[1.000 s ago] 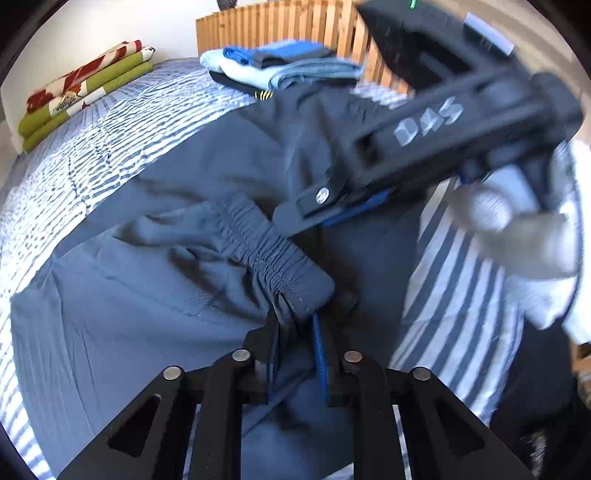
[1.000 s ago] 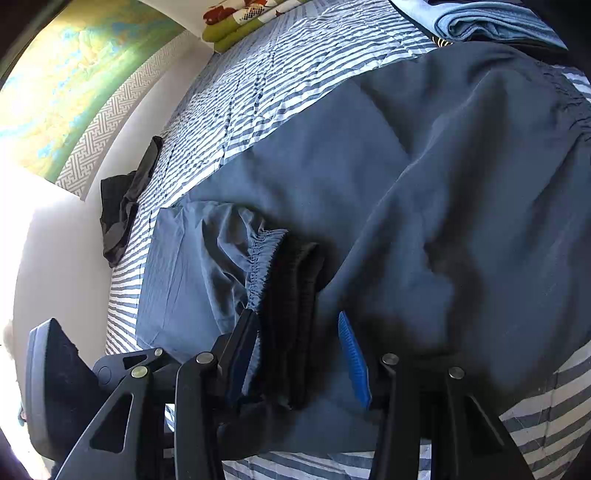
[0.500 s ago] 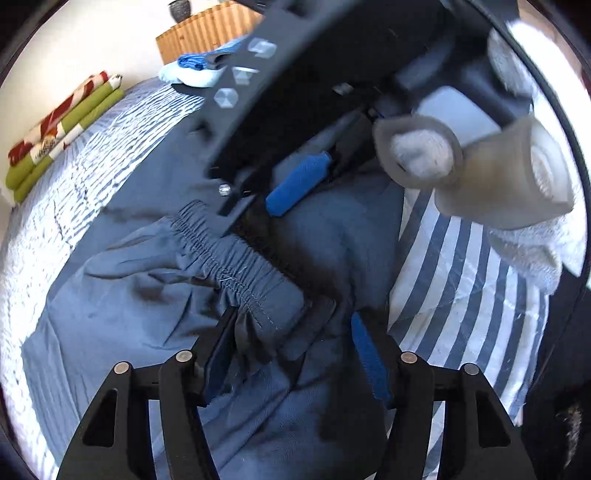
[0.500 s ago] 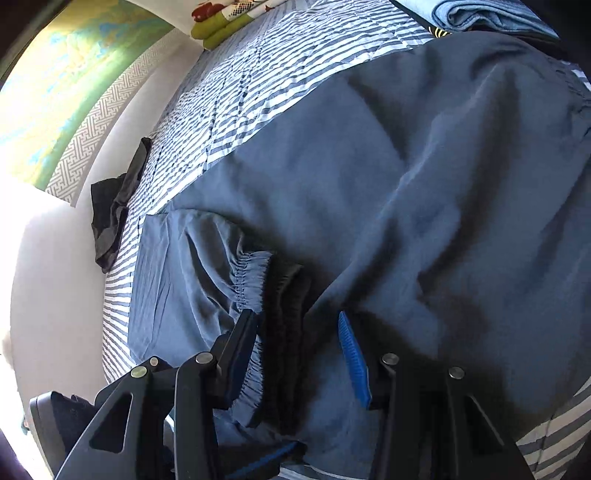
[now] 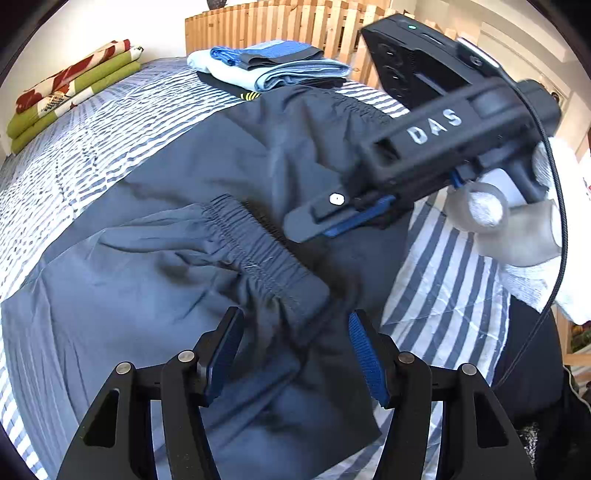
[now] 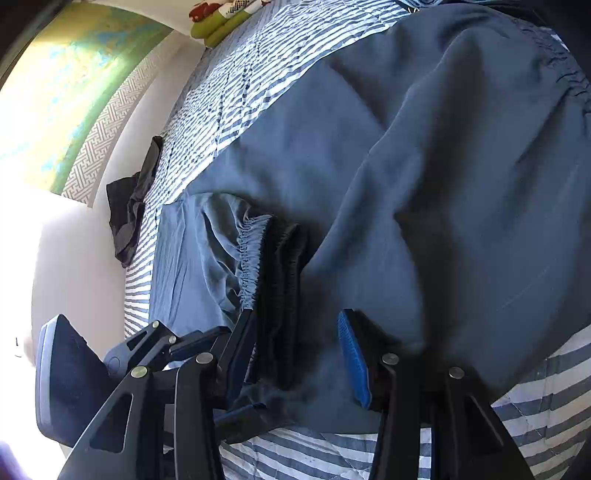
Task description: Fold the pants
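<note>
A striped bed [image 5: 92, 140] fills the room ahead; a slatted wooden headboard [image 5: 280, 26] stands beyond, against a pale wall [image 5: 110, 22].

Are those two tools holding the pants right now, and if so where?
No. Both the left tool and right tool are open over the elastic cuff of the pants.

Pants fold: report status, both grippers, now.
Left gripper open over the elastic cuff. Right gripper open, holding nothing. Dark blue pants folded over on striped bedspread. Nothing in the way.
</note>
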Available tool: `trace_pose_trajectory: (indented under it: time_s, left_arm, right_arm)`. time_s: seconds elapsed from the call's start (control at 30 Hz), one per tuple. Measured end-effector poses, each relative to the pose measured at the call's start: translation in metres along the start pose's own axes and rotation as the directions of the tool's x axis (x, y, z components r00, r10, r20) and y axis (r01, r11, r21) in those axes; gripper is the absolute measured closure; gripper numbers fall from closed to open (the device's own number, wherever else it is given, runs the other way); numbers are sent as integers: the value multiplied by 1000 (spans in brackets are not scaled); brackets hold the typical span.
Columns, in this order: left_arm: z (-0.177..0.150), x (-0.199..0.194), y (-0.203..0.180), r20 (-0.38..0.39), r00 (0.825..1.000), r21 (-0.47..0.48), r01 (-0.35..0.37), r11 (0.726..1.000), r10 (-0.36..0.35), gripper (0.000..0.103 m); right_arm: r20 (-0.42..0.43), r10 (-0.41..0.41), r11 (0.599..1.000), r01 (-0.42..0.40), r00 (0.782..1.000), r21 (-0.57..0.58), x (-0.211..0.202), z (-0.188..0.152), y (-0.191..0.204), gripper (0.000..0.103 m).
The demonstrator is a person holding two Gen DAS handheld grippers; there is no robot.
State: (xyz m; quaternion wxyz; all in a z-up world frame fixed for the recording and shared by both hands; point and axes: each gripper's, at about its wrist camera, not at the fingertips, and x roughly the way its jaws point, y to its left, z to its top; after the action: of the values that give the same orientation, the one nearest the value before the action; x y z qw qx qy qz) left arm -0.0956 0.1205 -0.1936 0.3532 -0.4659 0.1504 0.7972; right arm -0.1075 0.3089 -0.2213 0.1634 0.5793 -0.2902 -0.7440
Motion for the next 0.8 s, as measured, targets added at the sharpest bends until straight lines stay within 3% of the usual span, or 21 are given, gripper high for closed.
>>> trace_pose_trajectory:
  time_s: [0.07, 0.13, 0.17, 0.33, 0.47, 0.53, 0.6, 0.67, 0.8]
  left_arm:
    - [2, 3, 1, -10, 1000, 5, -15, 1000, 15, 41]
    - [4, 5, 2, -10, 1000, 15, -19, 1000, 19, 44]
    - [5, 5, 1, -6, 1000, 25, -26, 999, 26, 44]
    - [7, 16, -12, -41, 997, 116, -62, 991, 67, 43]
    - [8, 29, -16, -53, 994, 145, -84, 986, 92, 43]
    - [9, 29, -11, -42, 996, 122, -68, 990, 74, 52]
    - [10, 27, 0, -36, 998, 86, -49, 995, 53, 72]
    - [10, 19, 14, -25, 1000, 6, 5, 1000, -5, 82]
    - [11, 1, 37, 37, 997, -105, 68, 992, -64, 88]
  right_arm:
    - [-4, -5, 1000, 5, 1000, 3, 1, -2, -1, 62]
    - [-3, -39, 999, 39, 999, 10, 1, -3, -3, 73]
    - [2, -35, 999, 35, 999, 18, 0, -4, -4, 74]
    - [-12, 70, 996, -69, 997, 54, -3, -8, -6, 74]
    - [-43, 31, 999, -30, 999, 39, 7, -9, -5, 74]
    - [-52, 35, 998, -32, 998, 50, 10, -9, -11, 74]
    - [-53, 50, 997, -47, 997, 56, 10, -9, -14, 75]
    - [-54, 40, 998, -37, 998, 46, 10, -9, -11, 75]
    - [-30, 39, 999, -39, 999, 3, 1, -10, -2, 71]
